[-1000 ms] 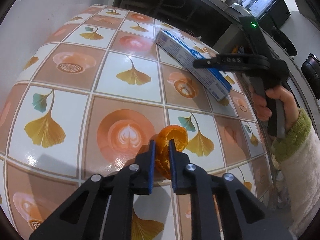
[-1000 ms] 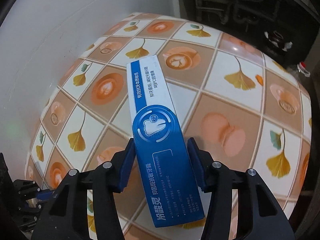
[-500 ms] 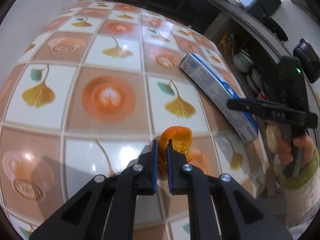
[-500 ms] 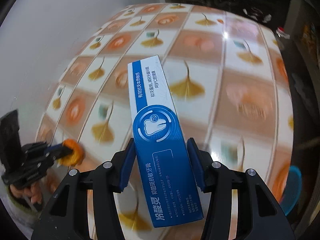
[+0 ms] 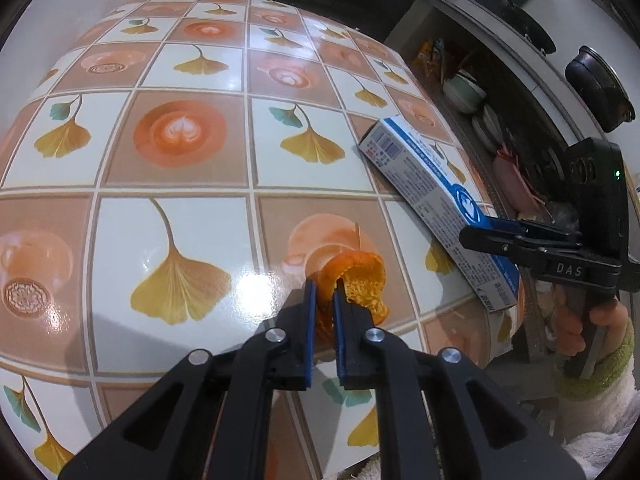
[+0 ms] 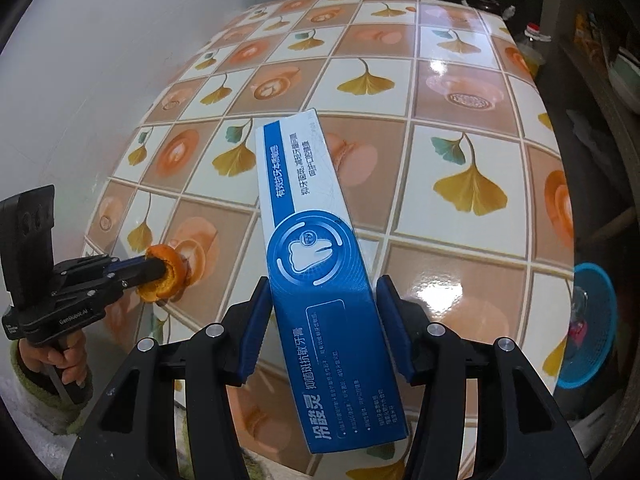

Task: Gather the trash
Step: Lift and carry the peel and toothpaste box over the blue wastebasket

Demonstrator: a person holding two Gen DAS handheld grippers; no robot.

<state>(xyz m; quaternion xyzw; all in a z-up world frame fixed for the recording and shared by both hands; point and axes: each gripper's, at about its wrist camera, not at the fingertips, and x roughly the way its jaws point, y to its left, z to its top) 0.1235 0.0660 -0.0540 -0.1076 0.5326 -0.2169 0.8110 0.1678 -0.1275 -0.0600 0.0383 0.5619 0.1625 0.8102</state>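
**Both grippers loaded, heading for bin**

Left gripper [image 5: 324,300] jaws narrow, pinching the peel [image 5: 360,280] by its rim so it hangs clear of the table [image 5: 120,240]. Right gripper [image 6: 324,292] grips the box [image 6: 316,248] across its width near the near end, the long end sticking out far. Its jaws are opening, with the box between the pads and aloft over the table's right edge. Blue basket [image 6: 596,312] sits low right, likely the drop spot. Versus a second ago, both loads have shifted right toward the basket side. Grips look unchanged.
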